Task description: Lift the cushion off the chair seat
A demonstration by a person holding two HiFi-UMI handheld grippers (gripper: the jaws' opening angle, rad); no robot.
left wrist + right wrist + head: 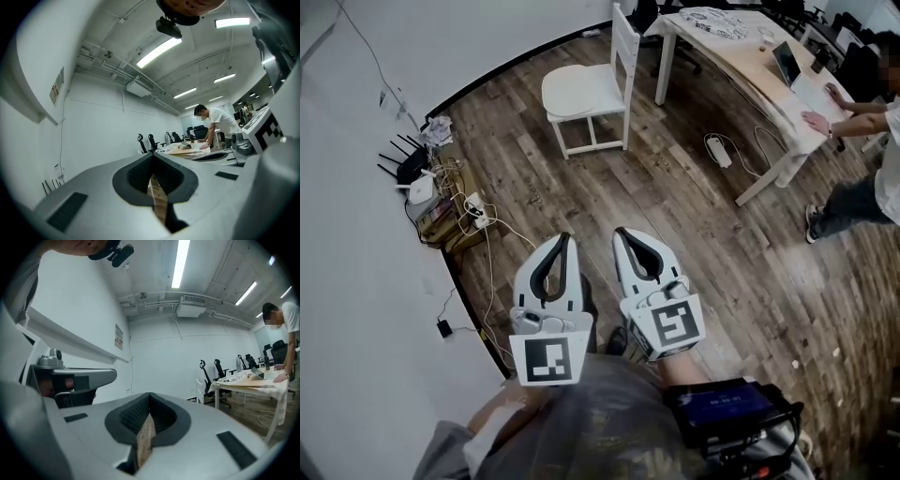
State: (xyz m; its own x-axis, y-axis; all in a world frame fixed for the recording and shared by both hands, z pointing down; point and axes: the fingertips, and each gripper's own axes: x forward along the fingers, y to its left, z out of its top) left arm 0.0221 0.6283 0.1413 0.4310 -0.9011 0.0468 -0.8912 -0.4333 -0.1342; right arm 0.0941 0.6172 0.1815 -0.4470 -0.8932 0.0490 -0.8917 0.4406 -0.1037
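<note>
Cushion (pixel 579 91) lies flat on the seat of the white chair (pixel 625 42), well apart from both grippers. Left gripper (pixel 564 238) and right gripper (pixel 624 232) have their jaws together, nothing held. Cushion judged light, soft and likely to sag; pinching opposite edges is advised.

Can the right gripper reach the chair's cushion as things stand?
Probably not yet: the shut right gripper is far short of the round white cushion on the white wooden chair; only wooden floor lies between.
</note>
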